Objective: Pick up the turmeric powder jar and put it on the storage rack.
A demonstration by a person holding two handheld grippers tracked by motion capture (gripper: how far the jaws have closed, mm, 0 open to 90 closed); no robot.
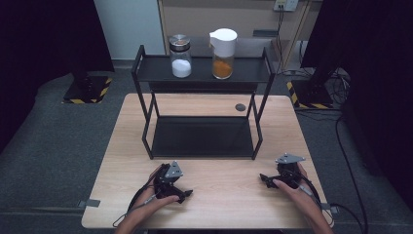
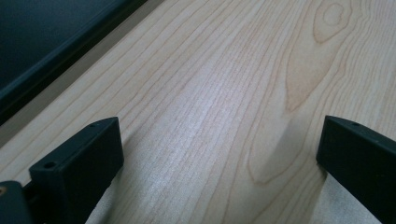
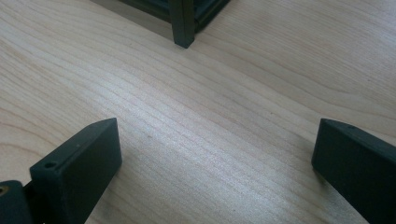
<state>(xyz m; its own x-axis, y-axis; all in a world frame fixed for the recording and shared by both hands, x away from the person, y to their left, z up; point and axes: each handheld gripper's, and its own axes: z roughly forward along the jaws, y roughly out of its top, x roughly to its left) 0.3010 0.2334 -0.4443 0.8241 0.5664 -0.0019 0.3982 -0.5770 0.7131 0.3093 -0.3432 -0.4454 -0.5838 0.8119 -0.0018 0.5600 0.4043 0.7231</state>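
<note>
A black two-tier metal rack [image 1: 202, 139] stands on the wooden table [image 1: 224, 190]. On its top shelf sit a glass jar of white powder [image 1: 180, 56] with a metal lid and a jar of orange powder [image 1: 223, 47] with a white lid. My left gripper [image 1: 184, 194] rests near the table's front left, held by a hand. In the left gripper view its jaws stand wide apart over bare wood, so the left gripper [image 2: 219, 154] is open. My right gripper [image 1: 263, 178] lies at the front right. The right gripper [image 3: 217, 151] is open too, with nothing between its jaws.
The rack's lower shelf [image 1: 202, 136] is bare. A rack foot [image 3: 182, 28] stands ahead of the right gripper, and the rack's edge [image 2: 56, 51] lies left of the left gripper. A small dark disc [image 1: 240, 107] lies on the table behind the rack. Cables trail on the floor at the right.
</note>
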